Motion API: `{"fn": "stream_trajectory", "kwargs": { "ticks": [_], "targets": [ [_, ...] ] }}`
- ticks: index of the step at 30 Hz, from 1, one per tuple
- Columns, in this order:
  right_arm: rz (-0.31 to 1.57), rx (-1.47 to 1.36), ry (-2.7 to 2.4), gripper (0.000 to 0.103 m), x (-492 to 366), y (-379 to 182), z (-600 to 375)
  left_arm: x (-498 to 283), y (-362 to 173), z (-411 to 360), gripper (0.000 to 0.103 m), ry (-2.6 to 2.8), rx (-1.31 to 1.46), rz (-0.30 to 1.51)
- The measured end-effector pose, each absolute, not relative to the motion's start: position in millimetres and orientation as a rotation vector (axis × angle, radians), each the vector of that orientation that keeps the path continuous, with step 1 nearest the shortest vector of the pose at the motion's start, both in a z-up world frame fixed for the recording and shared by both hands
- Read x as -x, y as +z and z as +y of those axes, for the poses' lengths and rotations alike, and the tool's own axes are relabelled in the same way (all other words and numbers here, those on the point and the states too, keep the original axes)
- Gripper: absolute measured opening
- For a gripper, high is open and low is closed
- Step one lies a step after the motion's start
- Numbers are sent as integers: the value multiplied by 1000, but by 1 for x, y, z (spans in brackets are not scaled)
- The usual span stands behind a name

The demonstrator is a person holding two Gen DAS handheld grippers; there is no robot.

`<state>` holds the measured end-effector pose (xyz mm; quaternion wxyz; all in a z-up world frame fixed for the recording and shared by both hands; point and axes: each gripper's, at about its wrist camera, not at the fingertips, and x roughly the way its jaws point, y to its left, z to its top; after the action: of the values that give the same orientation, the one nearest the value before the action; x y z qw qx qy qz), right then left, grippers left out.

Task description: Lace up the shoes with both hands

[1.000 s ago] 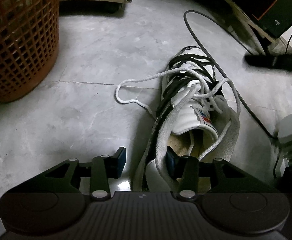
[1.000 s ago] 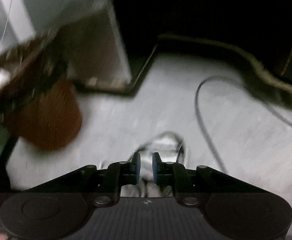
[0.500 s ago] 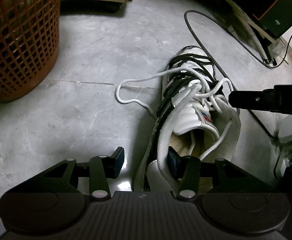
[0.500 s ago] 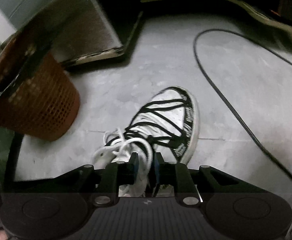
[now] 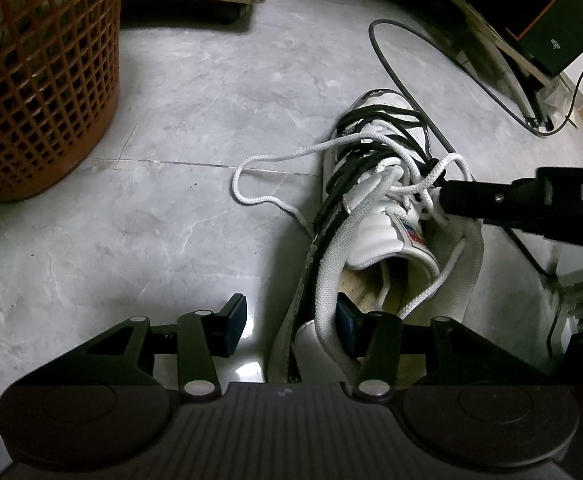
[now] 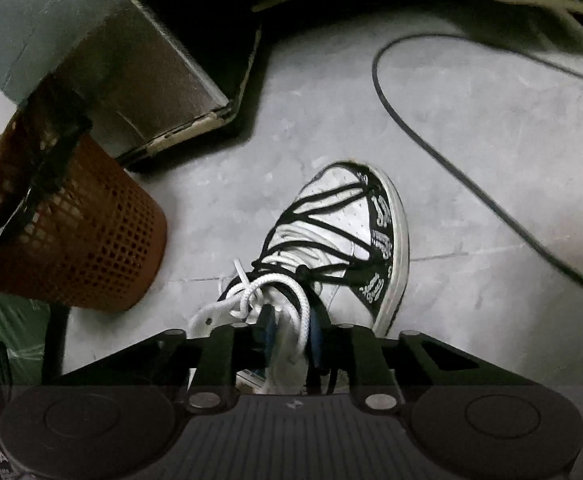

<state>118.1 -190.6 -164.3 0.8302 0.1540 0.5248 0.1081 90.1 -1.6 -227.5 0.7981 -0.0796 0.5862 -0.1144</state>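
A white high-top shoe (image 5: 375,216) with black cords criss-crossed over its front stands on the grey tiled floor (image 5: 163,208), toe pointing away from both cameras. Its thick white lace (image 5: 275,160) is partly threaded near the tongue, and one loose stretch trails off the shoe's left side and loops on the floor. The left gripper (image 5: 291,320) hangs at the heel end of the shoe with its jaws apart: the right-hand finger sits inside the ankle opening against the padded collar, while the other finger stands clear of the shoe over bare floor, so nothing is clamped between them. In the left wrist view the right gripper (image 5: 447,196) reaches in from the right, its tip in the tangle of white lace just above the tongue. In its own view the right gripper (image 6: 289,332) has a strand of white lace running down between its blue pads (image 6: 315,330); the jaws have just been closing, and they stand narrow around that strand, pinching it. An orange mesh basket (image 5: 39,80) stands on the floor well to the left of the shoe, and a black cable (image 5: 411,80) curves across the tiles beyond the toe.
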Motion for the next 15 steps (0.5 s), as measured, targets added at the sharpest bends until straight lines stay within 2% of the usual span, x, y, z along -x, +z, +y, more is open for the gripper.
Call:
{"fn": "stream_trajectory", "kwargs": {
  "ticks": [1, 4, 15],
  "targets": [
    [1104, -304, 239, 12, -117, -161, -188, -90, -228, -2, 52, -245, 171, 1258],
    [1065, -214, 263, 6, -112, -152, -179, -90, -228, -2, 53, -243, 167, 1259],
    [988, 342, 256, 4, -100, -144, -135, -89, -229, -4, 55, -238, 141, 1260]
  ]
}}
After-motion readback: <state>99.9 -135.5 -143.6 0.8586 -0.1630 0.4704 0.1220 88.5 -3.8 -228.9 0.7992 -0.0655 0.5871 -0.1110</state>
